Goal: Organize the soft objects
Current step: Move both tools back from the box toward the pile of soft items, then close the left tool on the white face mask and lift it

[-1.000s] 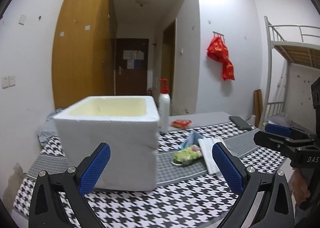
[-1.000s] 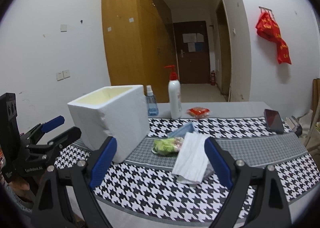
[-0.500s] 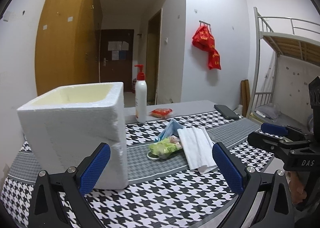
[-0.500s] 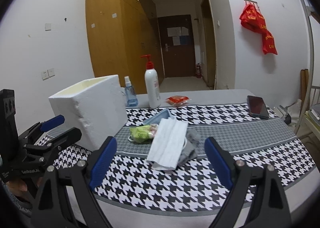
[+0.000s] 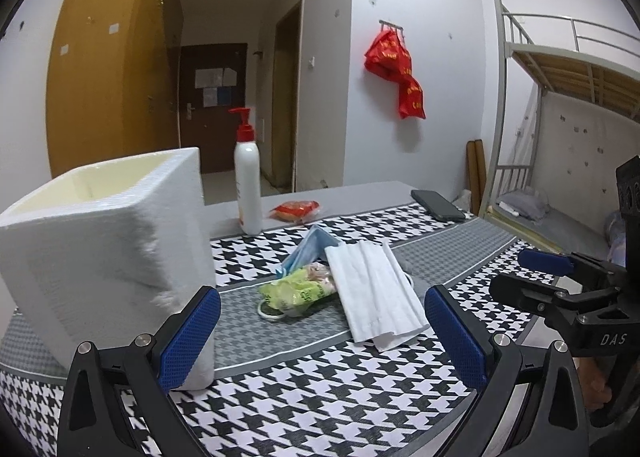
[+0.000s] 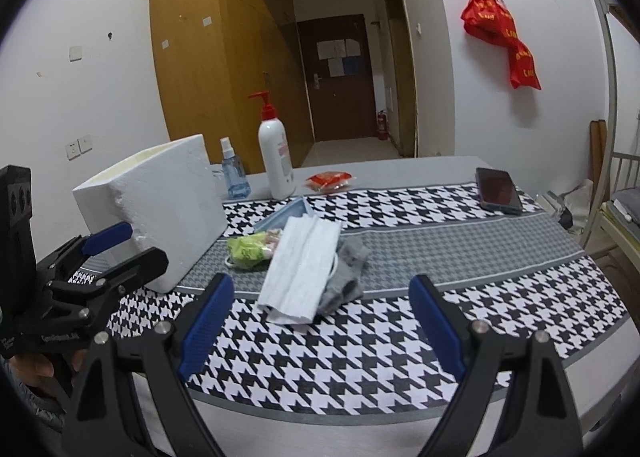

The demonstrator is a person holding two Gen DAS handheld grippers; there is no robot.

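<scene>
Both grippers, left gripper (image 5: 322, 333) and right gripper (image 6: 322, 321), hang with jaws apart, empty. Dead ahead, the white mask (image 6: 302, 259) and pile lie on the counter (image 6: 460, 241); foam box (image 6: 160, 205) to the left looks unfilled, so nothing's sorted yet

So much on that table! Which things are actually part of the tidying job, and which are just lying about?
Part of the job:
- white face mask
- blue face mask
- grey sock
- green packet
- foam box, probably where they go

Just lying about:
- pump bottle
- spray bottle
- red packet
- phone
</scene>
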